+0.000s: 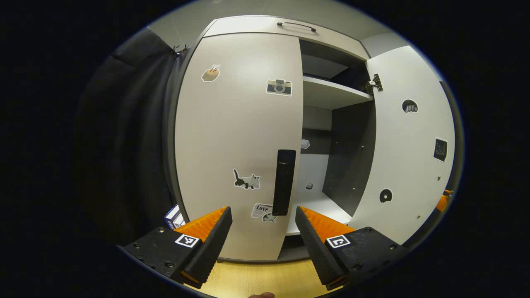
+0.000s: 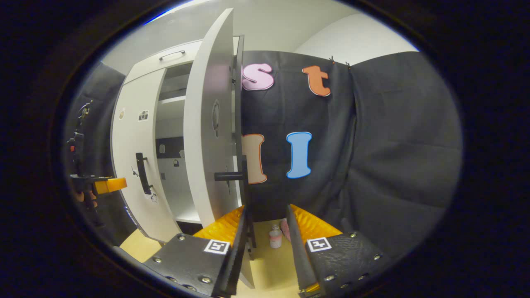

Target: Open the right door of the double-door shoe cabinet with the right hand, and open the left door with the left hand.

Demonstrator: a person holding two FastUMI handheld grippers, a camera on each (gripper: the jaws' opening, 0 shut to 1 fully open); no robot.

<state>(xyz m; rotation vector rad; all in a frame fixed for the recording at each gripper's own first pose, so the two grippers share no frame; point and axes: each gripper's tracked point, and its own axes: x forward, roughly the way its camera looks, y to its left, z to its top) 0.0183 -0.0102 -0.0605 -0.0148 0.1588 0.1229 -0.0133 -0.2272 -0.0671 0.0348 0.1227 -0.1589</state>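
Note:
The pale shoe cabinet's left door [image 1: 236,136] stands closed, with a black vertical handle [image 1: 285,182] near its right edge. My left gripper [image 1: 263,213] is open and short of that handle, which sits just above the gap between its fingers. The right door [image 1: 408,140] is swung wide open, baring the shelves [image 1: 335,94]. In the right gripper view this door [image 2: 207,136] shows edge-on, its handle [image 2: 228,176] sticking out. My right gripper [image 2: 266,215] is open, with the door's lower edge right beside its left finger [image 2: 232,225]. The left gripper [image 2: 108,184] and a hand appear far left.
A drawer front with a bar handle [image 1: 296,25] tops the cabinet. A small bottle [image 2: 275,236] stands on the wooden floor [image 2: 269,265] past the right door, by the black cloth wall [image 2: 393,157]. A blue-and-white box [image 1: 174,216] sits left of the cabinet's foot.

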